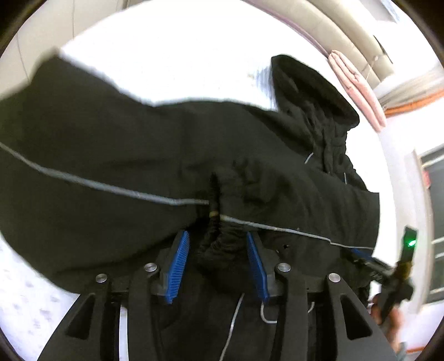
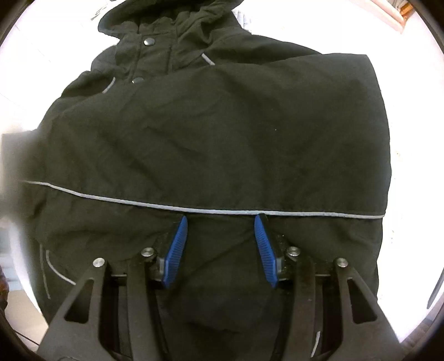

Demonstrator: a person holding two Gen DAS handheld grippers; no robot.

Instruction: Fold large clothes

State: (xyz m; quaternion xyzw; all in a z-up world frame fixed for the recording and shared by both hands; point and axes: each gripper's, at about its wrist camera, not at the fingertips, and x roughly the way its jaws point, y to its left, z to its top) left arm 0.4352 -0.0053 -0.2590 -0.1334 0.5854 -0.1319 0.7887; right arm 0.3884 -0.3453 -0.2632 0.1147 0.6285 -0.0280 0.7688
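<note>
A black hooded jacket (image 1: 111, 138) with grey reflective piping lies spread on a white padded surface (image 1: 166, 55). My left gripper (image 1: 217, 234) points down over it. The gathered elastic cuff (image 1: 222, 244) of a sleeve sits between its blue pads (image 1: 179, 261), and the pads stand apart from the cloth. My right gripper (image 2: 220, 218) hovers open over the jacket's (image 2: 222, 125) lower front, just below the long grey stripe (image 2: 138, 202), with nothing between its fingers. The hood (image 2: 180, 16) lies at the far end, and snap buttons (image 2: 149, 41) show beneath it.
A folded pink cloth (image 1: 358, 89) lies at the far right edge of the surface. A green light (image 1: 410, 243) glows on the right gripper's body at the right edge of the left wrist view, with a hand (image 1: 388, 313) below it. White surface (image 2: 416, 138) borders the jacket on both sides.
</note>
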